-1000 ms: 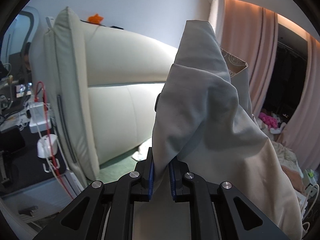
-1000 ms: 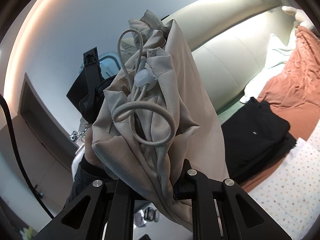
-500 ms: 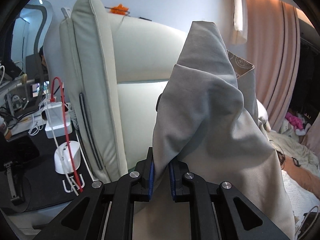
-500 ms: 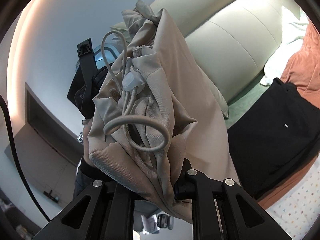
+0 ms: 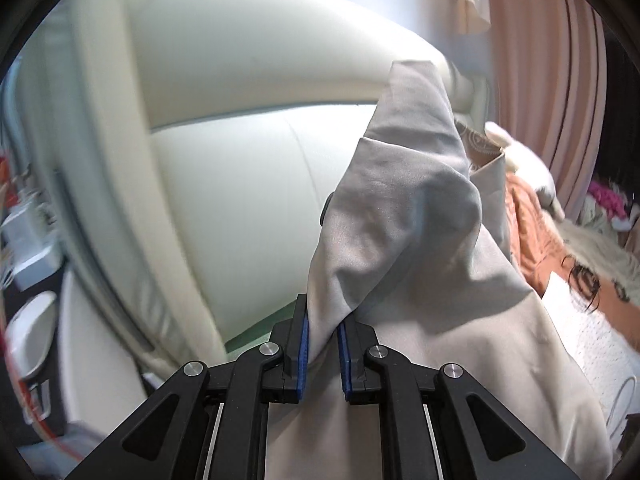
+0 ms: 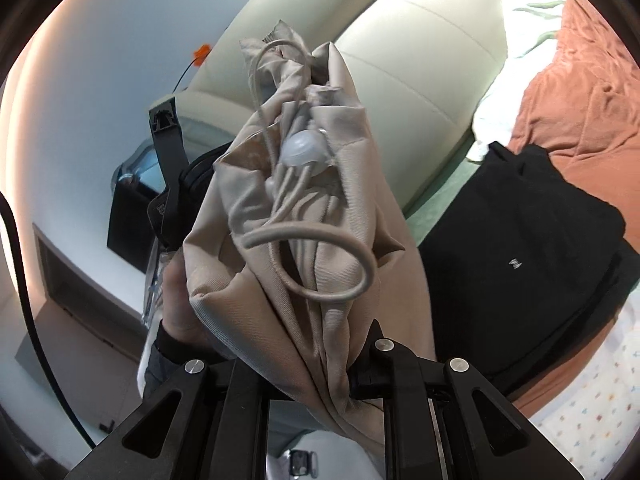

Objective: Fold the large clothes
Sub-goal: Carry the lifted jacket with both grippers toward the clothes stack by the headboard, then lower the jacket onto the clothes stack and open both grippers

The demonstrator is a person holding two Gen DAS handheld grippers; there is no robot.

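Our left gripper point(image 5: 322, 344) pinches a fold of the beige garment point(image 5: 420, 240) between its blue pads point(image 5: 303, 348), the cloth rising in a peak above the jaws and draping down to the right. Our right gripper point(image 6: 320, 364) clamps another bunched part of the garment point(image 6: 320, 200), where a drawcord point(image 6: 320, 248) loops out of a round toggle point(image 6: 302, 148). So the garment hangs in the air between us, above the bed. Beyond it stands the cream headboard point(image 5: 240, 128). On the bed, near its head edge, lies a folded black garment point(image 6: 520, 264), just beside a rust blanket point(image 6: 580, 92). A hand point(image 6: 180, 304) shows behind the cloth in the right wrist view.
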